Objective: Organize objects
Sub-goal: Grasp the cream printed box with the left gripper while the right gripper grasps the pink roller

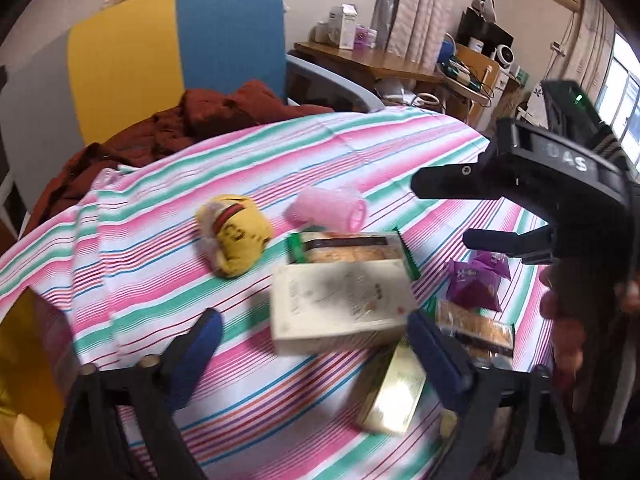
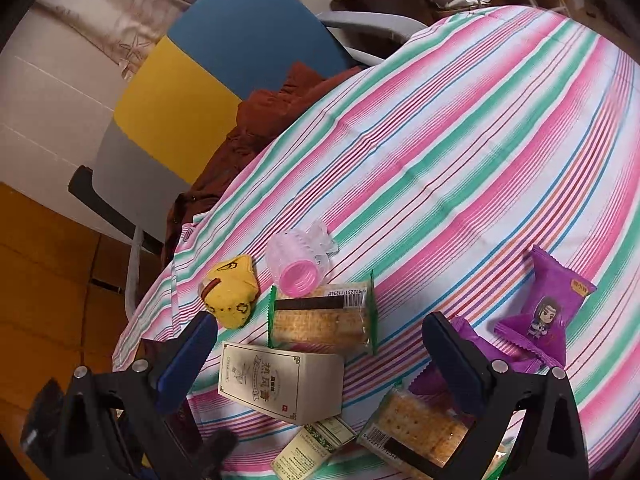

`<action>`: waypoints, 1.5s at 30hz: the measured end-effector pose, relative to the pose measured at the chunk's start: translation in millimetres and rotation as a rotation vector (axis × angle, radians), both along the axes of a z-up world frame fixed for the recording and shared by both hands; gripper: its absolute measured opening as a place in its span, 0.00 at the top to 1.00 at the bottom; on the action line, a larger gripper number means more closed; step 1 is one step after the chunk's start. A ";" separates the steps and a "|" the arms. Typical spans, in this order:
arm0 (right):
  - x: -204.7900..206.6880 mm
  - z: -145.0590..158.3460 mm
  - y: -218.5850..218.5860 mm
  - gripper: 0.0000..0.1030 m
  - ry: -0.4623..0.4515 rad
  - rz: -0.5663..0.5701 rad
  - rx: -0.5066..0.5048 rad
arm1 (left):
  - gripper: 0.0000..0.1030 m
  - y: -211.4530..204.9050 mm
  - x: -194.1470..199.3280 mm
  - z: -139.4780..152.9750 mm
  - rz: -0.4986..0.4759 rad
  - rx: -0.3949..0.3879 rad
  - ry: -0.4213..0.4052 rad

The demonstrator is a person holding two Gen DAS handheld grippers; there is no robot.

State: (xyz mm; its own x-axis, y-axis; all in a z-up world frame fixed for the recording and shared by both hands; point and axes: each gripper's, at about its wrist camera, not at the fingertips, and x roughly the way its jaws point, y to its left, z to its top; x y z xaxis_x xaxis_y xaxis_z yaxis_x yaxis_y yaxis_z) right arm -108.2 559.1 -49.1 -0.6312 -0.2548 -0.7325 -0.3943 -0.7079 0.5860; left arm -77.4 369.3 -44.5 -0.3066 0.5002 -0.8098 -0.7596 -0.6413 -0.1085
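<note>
Several things lie on the striped tablecloth (image 1: 360, 148). A beige box (image 1: 340, 304), blurred, sits between the wide-apart fingers of my open left gripper (image 1: 316, 356). I cannot tell whether the fingers touch it. Beyond it lie a cracker pack (image 1: 352, 248), a pink hair roller (image 1: 328, 212) and a yellow rolled sock (image 1: 236, 236). A gold box (image 1: 396, 396) lies near the right finger. My right gripper (image 1: 452, 208) hovers open above the cloth at the right. In the right wrist view, my right gripper (image 2: 320, 360) is open over the beige box (image 2: 280, 384) and cracker pack (image 2: 320, 320).
Purple snack packets (image 2: 548, 316) and a second cracker pack (image 2: 420, 428) lie at the right. A chair with a yellow and blue back (image 1: 176, 52) holds a red-brown garment (image 1: 208, 120) behind the table. A cluttered wooden desk (image 1: 372, 60) stands further back. The table's edge (image 2: 132, 320) drops off at the left.
</note>
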 end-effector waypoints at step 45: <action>-31.3 3.1 -30.3 0.00 -0.078 0.151 0.260 | 0.50 -53.6 4.7 14.5 -0.160 0.018 -0.038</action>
State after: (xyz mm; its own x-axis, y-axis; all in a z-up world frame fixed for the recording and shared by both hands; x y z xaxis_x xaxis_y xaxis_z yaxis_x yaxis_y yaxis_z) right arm -139.6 528.9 -46.0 -0.5402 -0.1390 -0.8300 -0.3099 -0.8841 0.3498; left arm -72.8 315.7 -30.1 -0.1912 0.5549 -0.8096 -0.8469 -0.5103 -0.1498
